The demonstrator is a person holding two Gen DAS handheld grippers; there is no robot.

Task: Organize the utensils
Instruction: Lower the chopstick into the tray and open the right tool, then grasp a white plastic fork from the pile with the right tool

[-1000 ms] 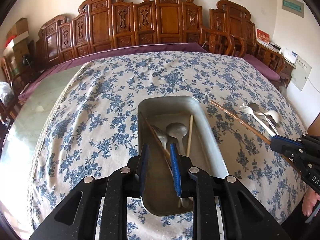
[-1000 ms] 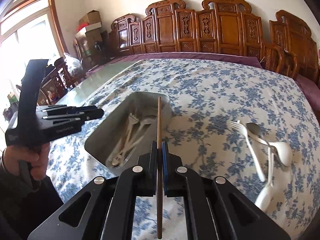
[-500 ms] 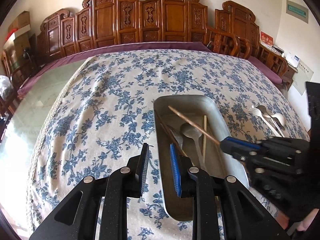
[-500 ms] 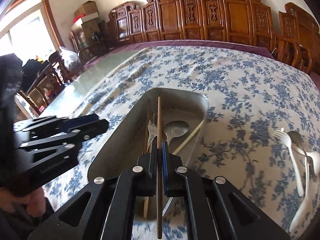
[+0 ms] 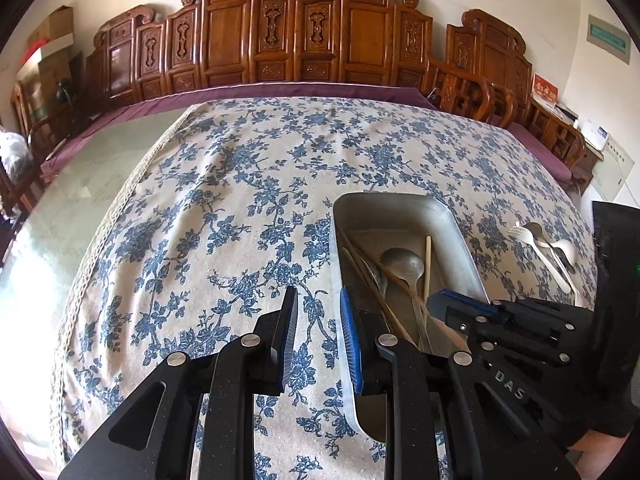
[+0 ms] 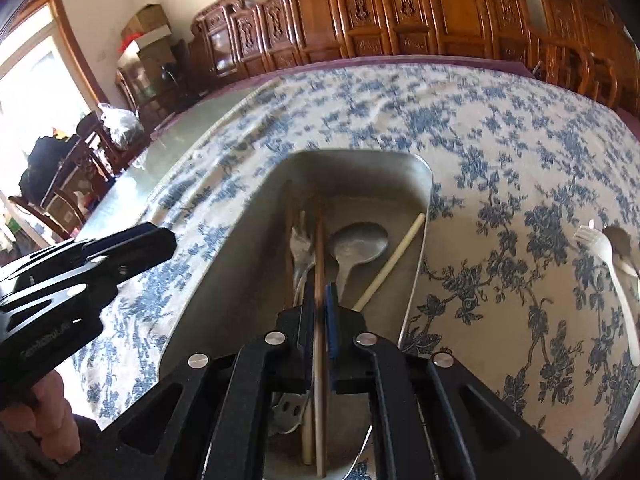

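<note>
Right gripper (image 6: 319, 316) low over the near end of the metal tray (image 6: 420, 240), pointing along its length; a dark chopstick (image 6: 319, 240) runs between the jaws, which are just opening, with the pads hardly apart and the stick seemingly still against them. The stick's far end reaches over the tray's contents; whether it rests on them cannot be told. Left gripper (image 5: 318, 336) beside the tray, its right finger (image 5: 350, 336) over the tray's left rim and its left finger over the tablecloth (image 5: 240, 200); jaws part-open with nothing between them, only cloth showing through the gap. The left-wrist view shows the right gripper's body (image 5: 500, 328) over the tray's near right part. In the tray: a metal fork (image 6: 301, 242) by the left wall, another dark chopstick (image 6: 289, 240) beside it, a metal spoon (image 6: 360, 240) in the middle with bowl toward the far end, and a pale chopstick (image 6: 390, 260) lying slantwise toward the right wall. To the right of the tray, well apart from it on the cloth, a white plastic fork (image 6: 612, 264) and a white spoon (image 5: 564, 248) lie together with a metal spoon (image 5: 534, 229). Left edge of the table (image 5: 80, 184) is bare, glassy. Beyond the far edge, a row of carved wooden chairs (image 5: 312, 36) against the wall.
</note>
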